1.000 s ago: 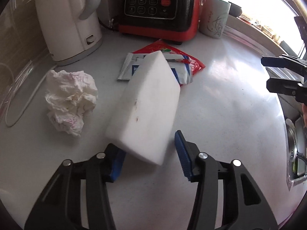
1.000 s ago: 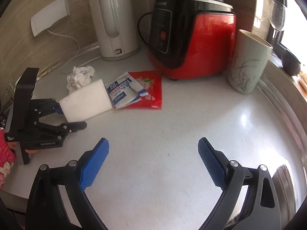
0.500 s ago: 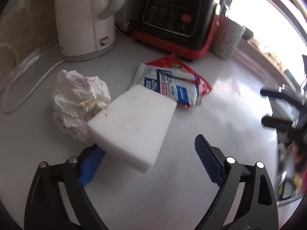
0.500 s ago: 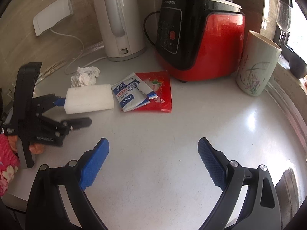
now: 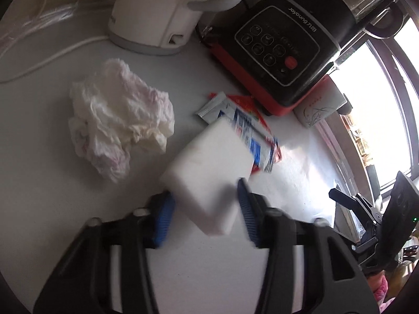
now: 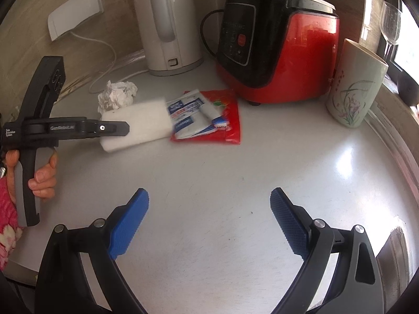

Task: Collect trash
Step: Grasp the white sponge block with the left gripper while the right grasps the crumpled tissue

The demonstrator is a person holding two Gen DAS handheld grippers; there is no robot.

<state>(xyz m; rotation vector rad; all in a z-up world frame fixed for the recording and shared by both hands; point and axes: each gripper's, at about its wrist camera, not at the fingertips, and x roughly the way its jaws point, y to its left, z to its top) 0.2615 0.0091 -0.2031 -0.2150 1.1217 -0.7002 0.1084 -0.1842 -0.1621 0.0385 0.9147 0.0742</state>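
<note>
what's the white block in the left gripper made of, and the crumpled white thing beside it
White block: probably foam, like a melamine sponge; matte and uniform, with soft edges and no sheen. The left gripper is closing on it. Crumpled wad: looks like tissue or paper towel, thin, creased and matte, with faint pink marks.

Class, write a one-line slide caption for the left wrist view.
Left gripper closing its fingers around a white sponge block, beside crumpled tissue and sachet wrappers.
</note>
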